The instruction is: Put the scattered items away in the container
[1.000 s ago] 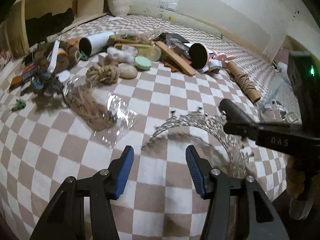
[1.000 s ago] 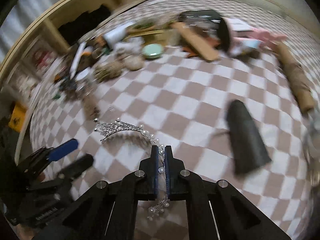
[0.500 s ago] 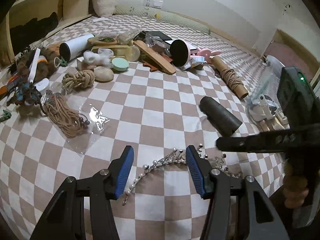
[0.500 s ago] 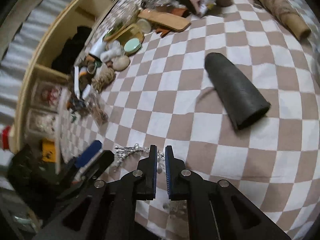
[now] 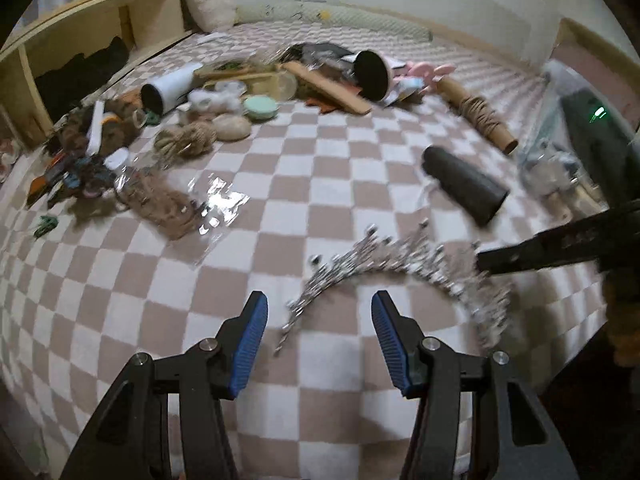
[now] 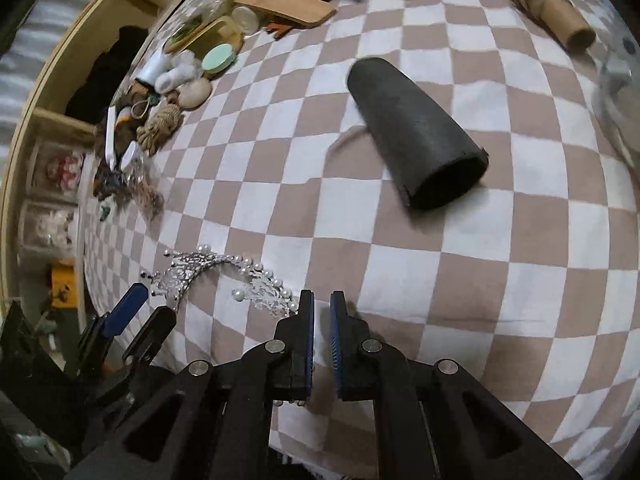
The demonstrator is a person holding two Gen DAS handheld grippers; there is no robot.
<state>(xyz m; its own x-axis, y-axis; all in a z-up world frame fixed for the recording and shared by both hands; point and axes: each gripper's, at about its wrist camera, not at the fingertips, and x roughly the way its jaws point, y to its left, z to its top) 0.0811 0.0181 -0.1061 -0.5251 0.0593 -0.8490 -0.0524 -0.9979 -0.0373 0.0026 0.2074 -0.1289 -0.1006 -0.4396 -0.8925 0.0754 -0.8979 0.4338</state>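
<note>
A tiara [image 5: 400, 264] is seen in the left wrist view raised above the checked bed [image 5: 320, 184], its arch spanning the space ahead of the left claw [image 5: 318, 332]. The blue pads [image 5: 250, 336] of that claw are spread wide and nothing is held or touched by them. One end of the tiara is met at the right by the dark fingers of the right claw [image 5: 484, 260], though the tiara is blurred there.

In the right wrist view the grip is shown from behind: the right claw [image 6: 321, 320] is drawn to a narrow slit, and the beaded band of the tiara [image 6: 224, 276] runs up to the outer face of its left finger; whether the band is pinched between the pads cannot be told for certain. The left claw [image 6: 148, 304] is seen there at the lower left, just beside the tiara's far end.

A black tube [image 6: 416, 136] lies on the bed beyond the tiara, its open mouth shown only in the right view. The clutter along the bed's far side, with a green disc [image 5: 261, 107] and a rope knot [image 5: 186, 140], is shown more fully in the left view.
</note>
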